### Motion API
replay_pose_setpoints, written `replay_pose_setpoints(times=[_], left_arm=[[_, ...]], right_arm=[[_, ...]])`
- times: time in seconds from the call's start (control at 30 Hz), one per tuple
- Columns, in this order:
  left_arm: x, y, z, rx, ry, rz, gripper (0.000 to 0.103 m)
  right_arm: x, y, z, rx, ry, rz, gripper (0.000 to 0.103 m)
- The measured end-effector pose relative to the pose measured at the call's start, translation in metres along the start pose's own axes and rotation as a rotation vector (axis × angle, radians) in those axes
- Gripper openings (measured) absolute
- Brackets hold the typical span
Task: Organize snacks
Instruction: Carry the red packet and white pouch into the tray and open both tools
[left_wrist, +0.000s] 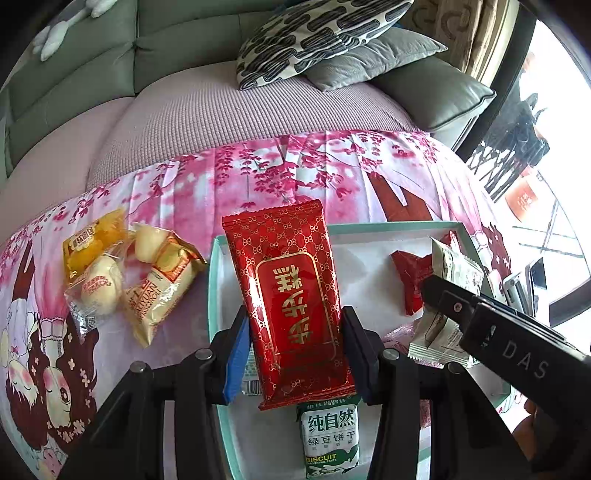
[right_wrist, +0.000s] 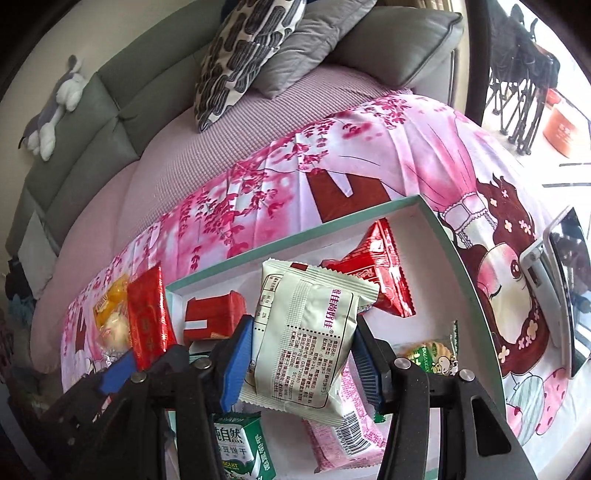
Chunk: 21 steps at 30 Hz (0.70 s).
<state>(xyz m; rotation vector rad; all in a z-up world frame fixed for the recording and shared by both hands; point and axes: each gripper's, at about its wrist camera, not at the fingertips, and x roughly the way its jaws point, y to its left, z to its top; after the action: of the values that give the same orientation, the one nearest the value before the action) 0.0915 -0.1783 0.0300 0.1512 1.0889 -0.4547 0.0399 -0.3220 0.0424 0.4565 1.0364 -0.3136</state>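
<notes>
Currently, status: both grippers carry a snack over the teal-rimmed box (left_wrist: 388, 224), taken as landmark for all places below
Left gripper (left_wrist: 295, 354): fingers pinching the red foil packet (left_wrist: 291, 295) across its width near the lower end; most of the packet stands free above the pads, over the box's left part
Right gripper (right_wrist: 304, 354): fingers pinching the white snack pouch (right_wrist: 314, 332) by its two sides at mid-height; the pouch hangs tilted above the box interior
Inside the box: green mung-bean biscuit pack (left_wrist: 328, 435) at the near edge, red wrapped snack (right_wrist: 373, 273) toward the far right corner, red carton (right_wrist: 212, 314) near the far left wall, pink packet (right_wrist: 347, 417) and a green cracker packet (right_wrist: 432, 354) under the right gripper
Outside the box: yellow bread packets (left_wrist: 125, 273) lie to its left on the pink printed cloth (left_wrist: 258, 170), well apart from either gripper
Handling, red foil packet: judged light, glossy and slippery; flat and fairly stiff, so a grip across the width suits it, though one end may swing
Handling, white pouch: judged light, puffed with air and crushable; contents possibly brittle, so take the side seams with gentle pressure
Progress: judged partway; the bread packets are not yet boxed
Risk: foil sliding out of the pads on release
</notes>
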Motion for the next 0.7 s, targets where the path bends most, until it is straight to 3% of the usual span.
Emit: replay_pose_setpoints(times=[0.7], left_arm=[[0.019,-0.009,-0.004,0.014,0.045,-0.018,0.05]], right_arm=[[0.013,-0.012,0.001,0.038,0.034,-0.045,0.056]])
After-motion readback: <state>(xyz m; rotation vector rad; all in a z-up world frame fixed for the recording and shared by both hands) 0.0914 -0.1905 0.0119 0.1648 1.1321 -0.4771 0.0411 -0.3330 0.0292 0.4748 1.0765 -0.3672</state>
